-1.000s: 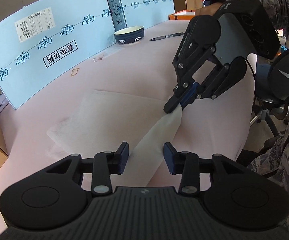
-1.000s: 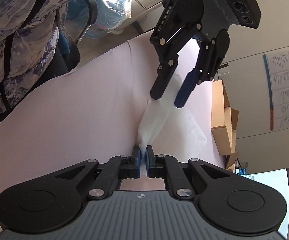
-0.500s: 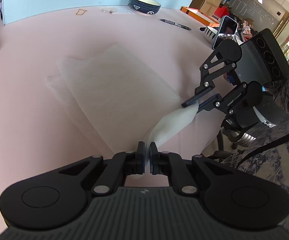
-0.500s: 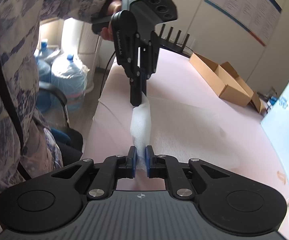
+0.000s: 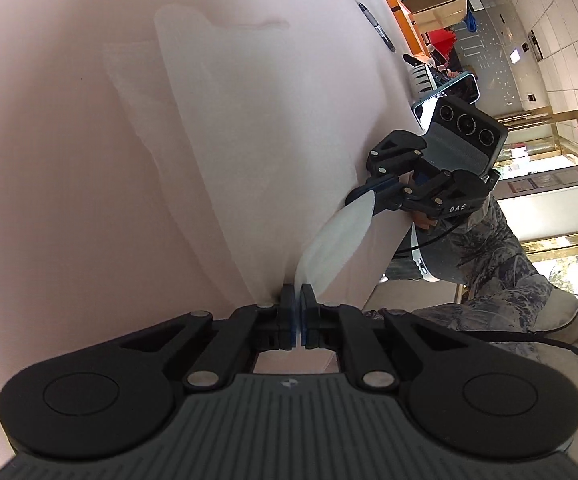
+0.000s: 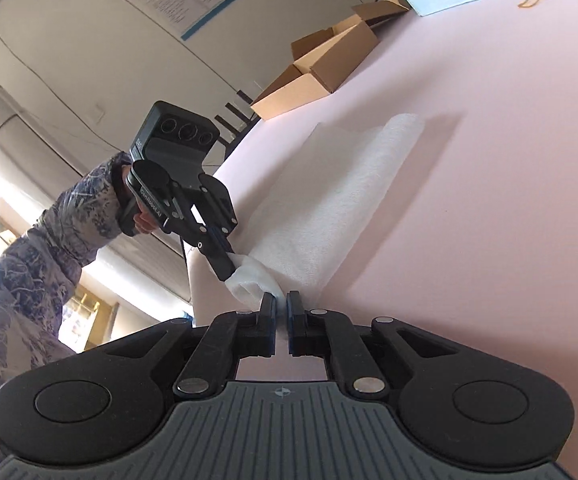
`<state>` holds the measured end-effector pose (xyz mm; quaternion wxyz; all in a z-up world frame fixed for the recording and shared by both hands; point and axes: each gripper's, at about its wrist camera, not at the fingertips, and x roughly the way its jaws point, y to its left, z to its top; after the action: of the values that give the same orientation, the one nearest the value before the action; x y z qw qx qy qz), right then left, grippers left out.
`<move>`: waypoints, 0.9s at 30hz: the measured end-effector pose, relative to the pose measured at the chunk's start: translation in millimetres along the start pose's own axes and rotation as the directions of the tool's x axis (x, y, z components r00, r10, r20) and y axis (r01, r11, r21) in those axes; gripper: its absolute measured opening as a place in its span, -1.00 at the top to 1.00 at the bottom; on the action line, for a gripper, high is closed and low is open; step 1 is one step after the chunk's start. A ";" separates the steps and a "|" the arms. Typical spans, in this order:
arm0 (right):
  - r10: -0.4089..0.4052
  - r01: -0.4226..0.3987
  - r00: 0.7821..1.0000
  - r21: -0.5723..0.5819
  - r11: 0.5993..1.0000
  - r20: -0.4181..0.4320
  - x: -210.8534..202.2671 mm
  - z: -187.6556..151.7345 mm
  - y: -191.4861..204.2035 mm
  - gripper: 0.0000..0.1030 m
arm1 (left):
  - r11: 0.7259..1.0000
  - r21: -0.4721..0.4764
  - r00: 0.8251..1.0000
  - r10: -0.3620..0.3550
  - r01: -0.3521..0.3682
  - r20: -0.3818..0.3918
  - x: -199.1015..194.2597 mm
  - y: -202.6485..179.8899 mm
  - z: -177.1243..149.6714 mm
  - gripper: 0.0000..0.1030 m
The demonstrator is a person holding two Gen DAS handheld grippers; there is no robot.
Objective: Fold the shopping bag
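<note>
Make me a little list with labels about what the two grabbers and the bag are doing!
Bag: thin white translucent plastic shopping bag, partly folded over
Surface: pale pink table
Left gripper: shut on the bag's near edge
Right gripper: shut on the same edge
Lifted part: edge strip raised between both grippers
Rest of bag: lying on the table

the shopping bag [image 5: 225,128] is thin, white and slightly see-through, lying mostly flat on the pink surface with soft creases along its length. its far end rests flat, one long edge curled over into a loose roll [image 6: 353,200]. the near end is gathered into a narrow, lifted, twisted strip [image 5: 333,240], raised off the surface.
</note>
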<state>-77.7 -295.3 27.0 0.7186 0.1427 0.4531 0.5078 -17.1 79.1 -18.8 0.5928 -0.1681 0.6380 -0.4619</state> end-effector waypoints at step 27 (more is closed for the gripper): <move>-0.322 0.496 0.837 -0.365 0.787 0.442 -54.8 -82.9 103.9 0.81 | 0.988 -0.112 0.993 -0.115 0.110 -0.033 12.2 22.7 17.0 0.92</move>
<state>-210.2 -317.5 78.4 0.8952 -0.0480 0.1997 0.3955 3.0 74.9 -41.9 0.5429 -0.2273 0.6636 -0.4619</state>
